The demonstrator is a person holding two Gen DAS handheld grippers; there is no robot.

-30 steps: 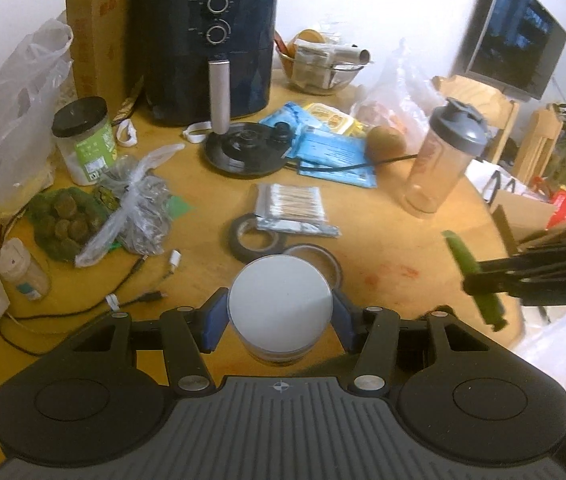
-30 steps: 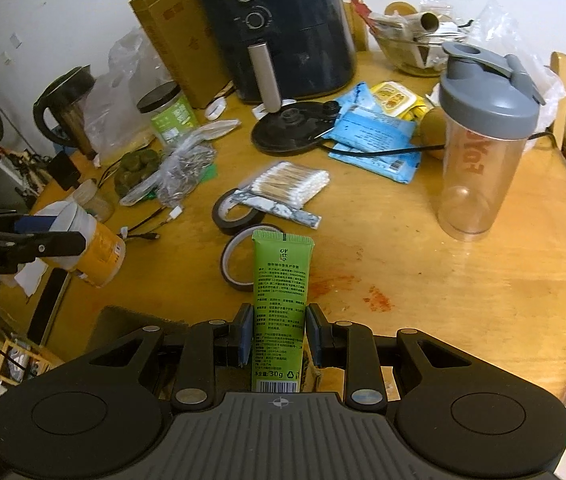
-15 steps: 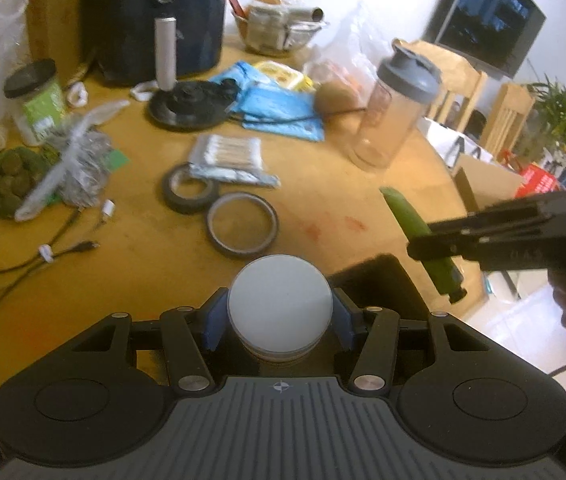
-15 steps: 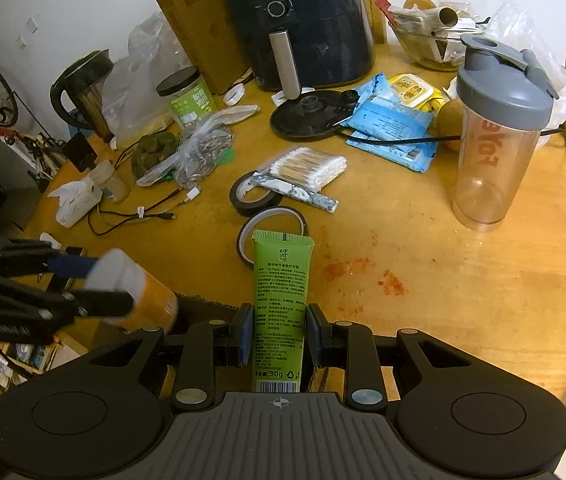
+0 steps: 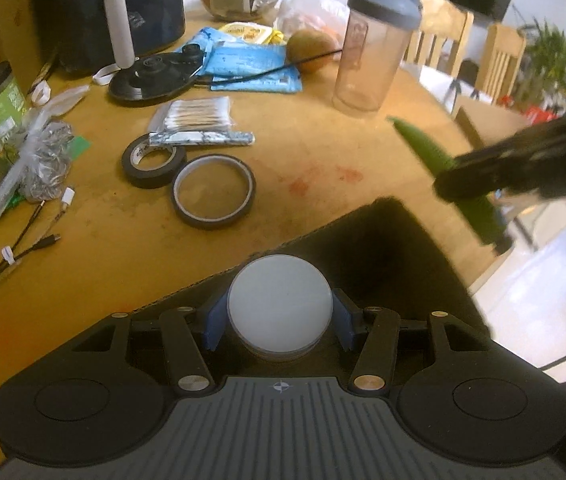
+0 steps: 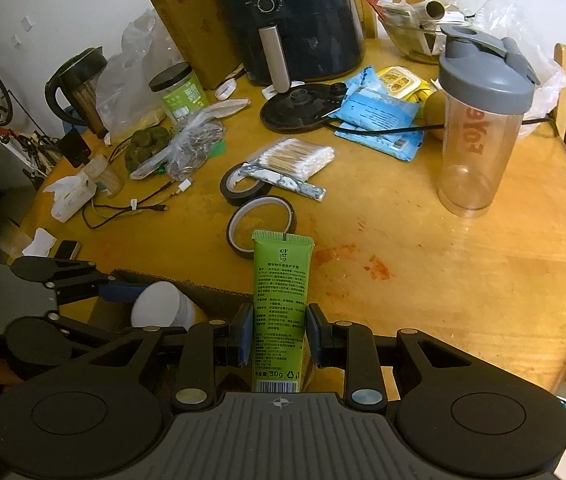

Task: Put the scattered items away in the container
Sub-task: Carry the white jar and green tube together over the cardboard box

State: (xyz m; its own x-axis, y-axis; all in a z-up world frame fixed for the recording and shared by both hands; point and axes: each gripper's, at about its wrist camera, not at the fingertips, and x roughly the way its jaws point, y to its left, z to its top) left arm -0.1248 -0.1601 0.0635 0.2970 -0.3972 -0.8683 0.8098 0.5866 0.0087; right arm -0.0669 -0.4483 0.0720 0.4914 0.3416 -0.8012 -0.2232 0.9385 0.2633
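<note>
My left gripper [image 5: 279, 324] is shut on a jar with a white lid [image 5: 279, 304] and holds it over the dark opening of a cardboard box [image 5: 383, 248] at the table's near edge. In the right wrist view the same jar [image 6: 159, 310] hangs tilted at the box's rim [image 6: 203, 292]. My right gripper [image 6: 279, 336] is shut on a green tube [image 6: 281, 280], held upright above the table's near edge beside the box. The left wrist view shows that tube [image 5: 423, 144] sticking out of the blurred right gripper [image 5: 463, 184].
Two tape rolls [image 6: 261, 220] [image 6: 243, 188], a cotton swab pack [image 6: 295, 158] and a foil strip lie mid-table. A shaker bottle [image 6: 479, 120] stands at right. An air fryer [image 6: 291, 16], a kettle base [image 6: 299, 106], blue packets, bags, cables and a green-label jar [image 6: 179, 94] crowd the back and left.
The left gripper has pulled back with the jar from above the table to over the box opening. The right gripper with the tube has drawn slightly nearer the table's edge.
</note>
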